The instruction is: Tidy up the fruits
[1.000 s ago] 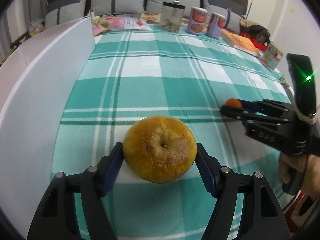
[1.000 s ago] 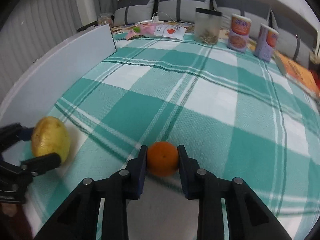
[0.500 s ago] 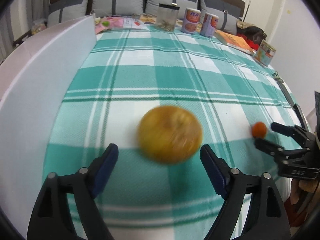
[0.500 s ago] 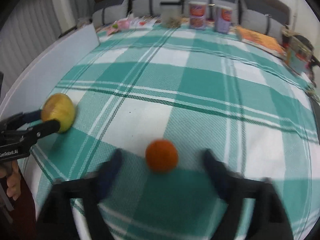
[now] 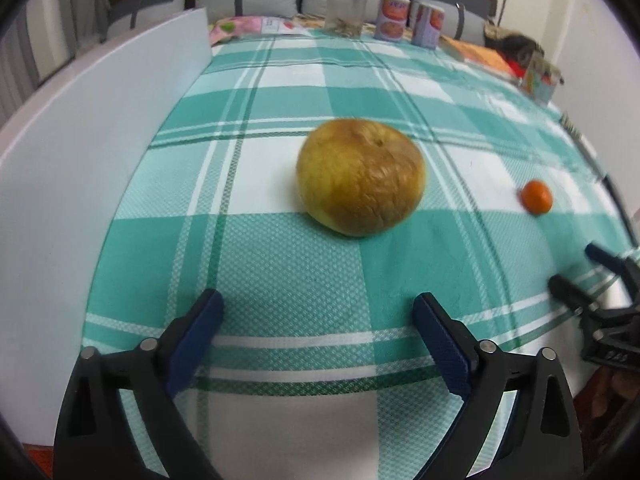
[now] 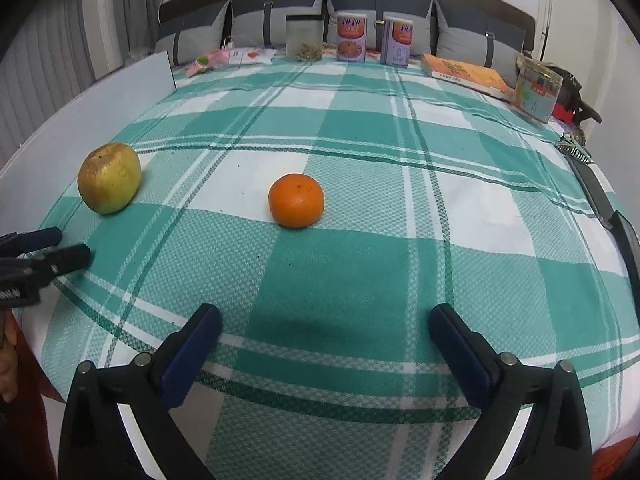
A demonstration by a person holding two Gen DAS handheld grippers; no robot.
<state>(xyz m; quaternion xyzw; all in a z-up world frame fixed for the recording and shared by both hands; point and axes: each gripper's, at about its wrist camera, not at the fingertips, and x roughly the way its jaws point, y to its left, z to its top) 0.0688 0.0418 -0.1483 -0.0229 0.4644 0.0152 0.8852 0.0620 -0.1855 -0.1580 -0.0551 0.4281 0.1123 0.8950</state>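
The left claw point(image 5: 318, 318) stands spread wide with nothing between its blue pads point(image 5: 196, 332), low over the green-and-white checked cloth point(image 5: 280, 272) that covers the bed. Ahead of it, a little beyond the fingertips and slightly toward its right finger, sits the yellow apple point(image 5: 360, 178), resting on the cloth (its skin is browned and wrinkled on the side facing the right). Further off to that claw's right lies the small orange point(image 5: 537, 197), well apart from the apple. To the left claw's left runs a white board point(image 5: 80, 152), standing on edge along the cloth's border.

The right claw point(image 6: 326, 338) is likewise spread open and empty, its pads point(image 6: 462, 350) clear of everything. The orange sits straight ahead of it, nearer its left finger, on a white square of the cloth. The apple is far off to this claw's left, close to the left claw's tips, which show at the left edge of the right wrist view.

Far ahead of both claws, along the back of the bed, stand a clear jar point(image 6: 304, 38), two labelled cans point(image 6: 351, 38) side by side, an orange book point(image 6: 464, 74) and grey cushions point(image 6: 276, 16).
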